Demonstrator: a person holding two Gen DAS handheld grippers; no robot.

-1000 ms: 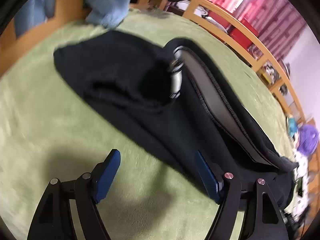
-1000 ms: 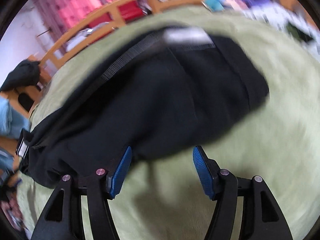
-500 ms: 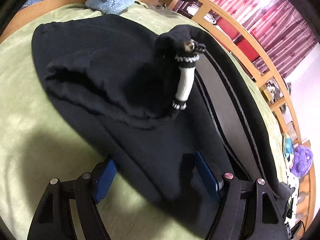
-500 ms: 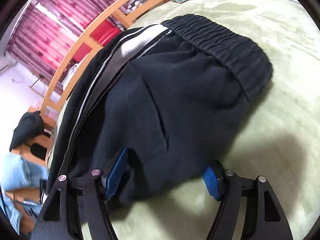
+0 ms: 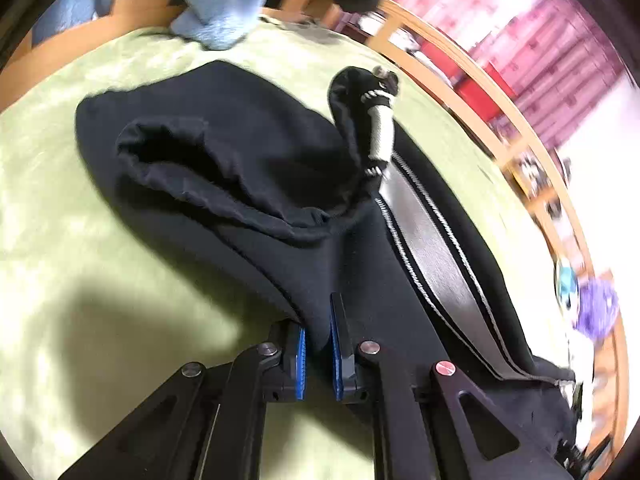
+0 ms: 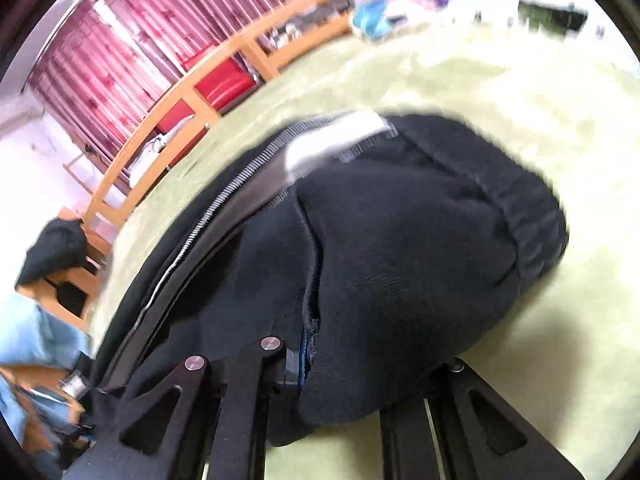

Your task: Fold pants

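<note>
Black pants [image 5: 248, 168] with a grey side stripe [image 5: 432, 240] lie on a light green bed cover. In the left wrist view my left gripper [image 5: 318, 344] is shut on the near edge of the fabric, near the leg cuff opening [image 5: 168, 148]. In the right wrist view the pants [image 6: 400, 248] bulge over my right gripper [image 6: 320, 360], which is shut on the fabric near the elastic waistband [image 6: 532, 216]; the cloth hides its right finger.
The green cover [image 5: 80, 240] spreads around the pants. A wooden bed rail [image 5: 500, 120] curves along the far side, with red curtains behind it. A light blue garment [image 5: 216, 0] lies past the cuffs. A purple toy [image 5: 596, 312] sits near the rail.
Both grippers were open beside the pants one second ago, then slid onto the near edge. Now both have closed on the fabric, and the right one has lifted it.
</note>
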